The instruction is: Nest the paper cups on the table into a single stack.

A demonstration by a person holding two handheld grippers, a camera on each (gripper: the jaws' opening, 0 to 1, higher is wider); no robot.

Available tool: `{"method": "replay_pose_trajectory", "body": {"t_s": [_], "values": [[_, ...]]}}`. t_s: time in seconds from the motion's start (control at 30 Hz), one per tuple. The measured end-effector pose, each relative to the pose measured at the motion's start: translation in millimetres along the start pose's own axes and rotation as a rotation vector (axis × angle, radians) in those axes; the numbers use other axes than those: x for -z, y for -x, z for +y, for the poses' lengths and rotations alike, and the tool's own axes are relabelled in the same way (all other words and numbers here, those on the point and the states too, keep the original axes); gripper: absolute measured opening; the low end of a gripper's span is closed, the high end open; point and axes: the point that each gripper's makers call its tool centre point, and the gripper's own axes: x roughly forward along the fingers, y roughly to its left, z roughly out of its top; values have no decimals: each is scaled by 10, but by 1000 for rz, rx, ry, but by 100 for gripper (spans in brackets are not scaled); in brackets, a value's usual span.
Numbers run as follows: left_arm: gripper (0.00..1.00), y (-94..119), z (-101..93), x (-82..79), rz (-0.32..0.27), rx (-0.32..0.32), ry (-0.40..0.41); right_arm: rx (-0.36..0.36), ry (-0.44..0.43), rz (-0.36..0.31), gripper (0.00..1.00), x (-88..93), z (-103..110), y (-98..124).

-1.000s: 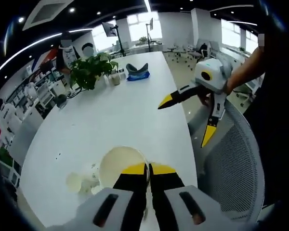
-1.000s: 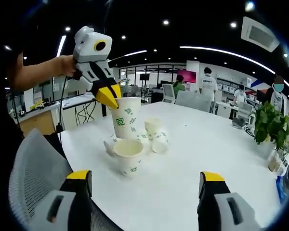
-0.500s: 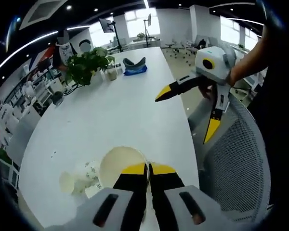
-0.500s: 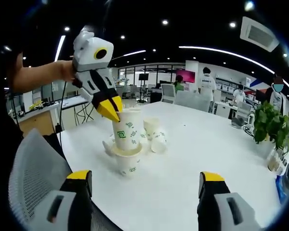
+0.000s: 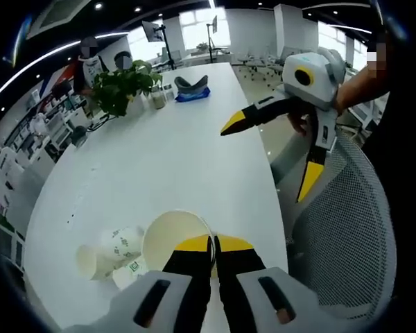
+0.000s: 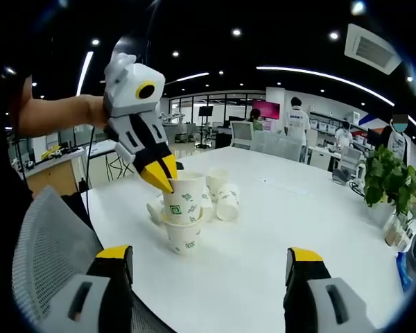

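Since a second ago the held cup has sunk from above the standing cup down into it, and our view over the left gripper has swung a little along the table.

In the left gripper view, our left gripper [image 5: 213,244] has its jaws together, clamped on the rim of the held cup [image 5: 168,236], whose open mouth faces us. Loose cups [image 5: 114,246] lie tipped on the white table [image 5: 159,159] just beside it. The right gripper [image 5: 281,149] hangs well apart over the chair [image 5: 347,236], its jaws spread wide and holding nothing.

In the right gripper view, the held cup [image 6: 184,201] sits partly inside the standing cup [image 6: 183,236], with more cups [image 6: 222,194] just behind. To seat it well, we judge we should press straight down, keeping both cups upright, then let go without tipping the stack. Our own right gripper [image 6: 211,267] stays wide apart, touching nothing.
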Motion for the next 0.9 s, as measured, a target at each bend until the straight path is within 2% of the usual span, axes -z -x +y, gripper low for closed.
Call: {"method": "replay_pose_trajectory", "body": {"t_s": [0.6,0.9], "values": [[0,-222,-12,136,16,39,67,2,-7,-2,92,-7,-5,3],[0,-328,-60,215,18,90,119,6,-8,-7,92,-11,-14,8]]}}
